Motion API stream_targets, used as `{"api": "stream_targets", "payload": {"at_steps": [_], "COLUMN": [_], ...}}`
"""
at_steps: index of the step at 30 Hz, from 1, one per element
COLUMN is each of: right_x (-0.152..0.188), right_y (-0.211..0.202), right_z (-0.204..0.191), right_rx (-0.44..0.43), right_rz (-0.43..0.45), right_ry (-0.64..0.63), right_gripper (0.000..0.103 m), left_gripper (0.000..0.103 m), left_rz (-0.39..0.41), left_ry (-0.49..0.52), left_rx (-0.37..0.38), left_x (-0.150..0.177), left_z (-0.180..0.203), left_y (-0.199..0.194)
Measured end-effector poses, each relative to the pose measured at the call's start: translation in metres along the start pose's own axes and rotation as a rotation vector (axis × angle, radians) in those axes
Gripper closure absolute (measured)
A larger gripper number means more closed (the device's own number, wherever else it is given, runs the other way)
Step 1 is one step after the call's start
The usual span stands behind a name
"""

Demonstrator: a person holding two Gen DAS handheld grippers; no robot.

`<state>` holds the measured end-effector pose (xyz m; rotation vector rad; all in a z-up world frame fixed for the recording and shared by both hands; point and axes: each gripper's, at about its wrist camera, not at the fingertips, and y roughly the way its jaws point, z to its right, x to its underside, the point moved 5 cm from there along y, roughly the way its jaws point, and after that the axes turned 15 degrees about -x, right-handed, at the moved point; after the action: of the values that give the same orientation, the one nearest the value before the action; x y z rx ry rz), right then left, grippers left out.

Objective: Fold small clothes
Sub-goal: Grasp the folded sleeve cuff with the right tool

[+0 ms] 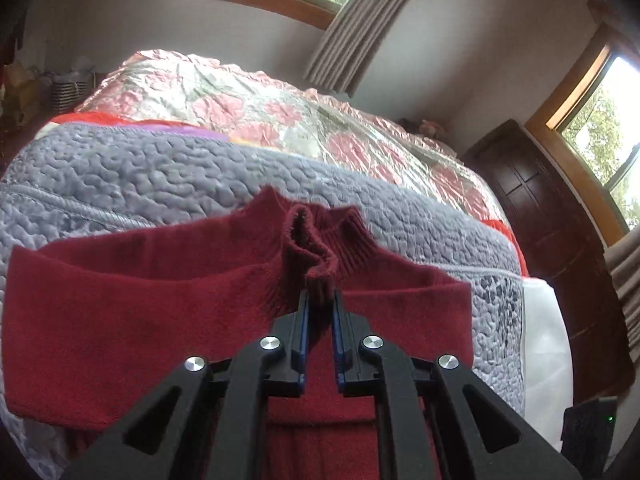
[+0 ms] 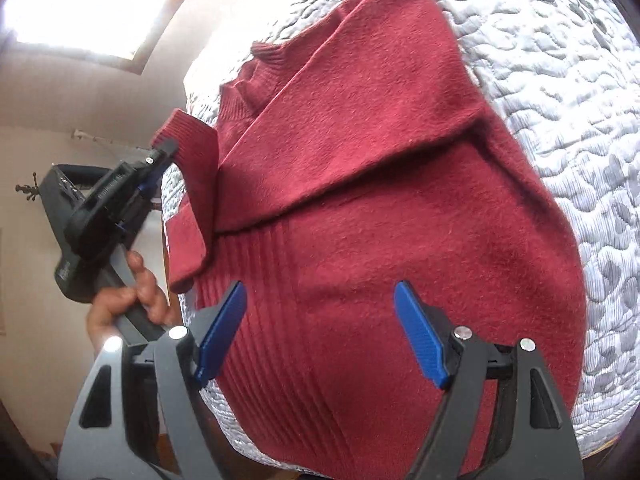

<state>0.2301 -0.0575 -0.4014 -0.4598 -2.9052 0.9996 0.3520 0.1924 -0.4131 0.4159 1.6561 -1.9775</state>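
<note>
My left gripper [image 1: 320, 294] pinches the dark red knitted sweater's ribbed cuff [image 1: 318, 248]; my right gripper [image 2: 320, 312] hovers spread wide above its hem, near the grey quilted bed [image 2: 560, 80] edge.

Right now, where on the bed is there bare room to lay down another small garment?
The grey quilt is bare along the red sweater, on the side away from the left tool, and beyond its collar up to the floral cover. The left tool's side is crowded: it pinches the cuff there.
</note>
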Motion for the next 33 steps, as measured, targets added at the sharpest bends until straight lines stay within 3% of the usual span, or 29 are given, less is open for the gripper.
{"api": "stream_targets", "payload": {"at_steps": [5, 8, 10, 11, 14, 18, 19, 24, 30, 33], "right_x": [-0.029, -0.052, -0.068, -0.076, -0.096, -0.114, -0.115, -0.115, -0.118, -0.119], "right_y": [0.004, 0.014, 0.023, 0.027, 0.047, 0.085, 0.094, 0.129, 0.153, 0.164], "right_z": [0.008, 0.005, 0.000, -0.003, -0.014, -0.016, -0.016, -0.017, -0.027, -0.033], "right_rx": [-0.022, -0.046, -0.058, -0.068, -0.119, -0.161, -0.169, -0.168, -0.158, -0.159], "right_rz": [0.007, 0.007, 0.005, 0.006, -0.009, -0.067, -0.083, -0.123, -0.134, -0.138], "right_ry": [-0.011, -0.023, -0.028, -0.027, -0.035, -0.016, -0.012, -0.032, -0.077, -0.094], "right_gripper": [0.023, 0.017, 0.017, 0.017, 0.017, 0.036, 0.037, 0.035, 0.033, 0.033], "left_gripper": [0.093, 0.076, 0.056, 0.053, 0.049, 0.039, 0.033, 0.023, 0.018, 0.011], "left_rz": [-0.101, -0.114, -0.109, -0.103, -0.101, -0.129, -0.139, -0.191, -0.316, -0.323], "left_ry": [0.031, 0.028, 0.034, 0.039, 0.027, -0.014, -0.018, -0.060, -0.105, -0.103], "left_rx": [-0.019, -0.011, -0.011, -0.011, 0.000, 0.019, 0.019, 0.010, -0.063, -0.112], "left_x": [0.038, 0.046, 0.046, 0.047, 0.044, 0.046, 0.048, 0.058, 0.063, 0.058], "left_z": [0.018, 0.019, 0.019, 0.018, 0.011, -0.001, -0.004, -0.022, -0.045, -0.052], "left_y": [0.044, 0.046, 0.043, 0.042, 0.035, 0.022, 0.017, -0.013, -0.042, -0.059]}}
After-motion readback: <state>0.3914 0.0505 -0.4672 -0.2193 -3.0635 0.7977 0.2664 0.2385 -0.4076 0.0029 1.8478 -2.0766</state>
